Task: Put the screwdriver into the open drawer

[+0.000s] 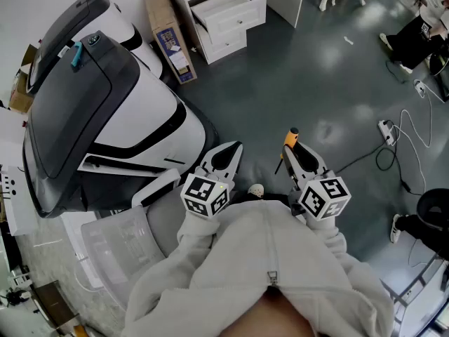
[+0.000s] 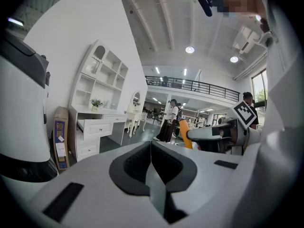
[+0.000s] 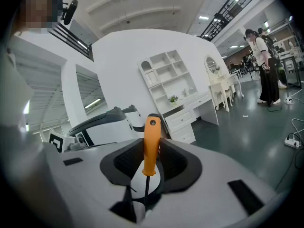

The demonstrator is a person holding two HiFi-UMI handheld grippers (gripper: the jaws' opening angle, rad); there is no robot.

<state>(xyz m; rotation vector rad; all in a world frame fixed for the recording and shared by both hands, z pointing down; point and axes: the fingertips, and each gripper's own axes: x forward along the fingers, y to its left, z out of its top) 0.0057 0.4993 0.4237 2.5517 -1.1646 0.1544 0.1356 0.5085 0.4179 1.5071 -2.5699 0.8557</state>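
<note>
Orange-handled screwdriver (image 3: 150,144) is pinched by its handle between the jaws of my right gripper (image 3: 151,133). The handle end pokes out past the jaw tips and the dark shaft runs back into the gripper. It sits well apart from the open drawer (image 1: 226,8), across a stretch of grey floor (image 1: 295,76). My left gripper (image 1: 226,156) rides just beside the right one, about as far from the drawer, jaws pressed together and empty. The drawer is pulled out of a white desk unit (image 1: 231,41). In the head view a cardboard box (image 1: 168,37) leans just left of the drawer. A big white-and-black machine (image 1: 105,118) stands farther left of it. A power strip (image 1: 385,127) with cables lies on the floor well right of the drawer.
</note>
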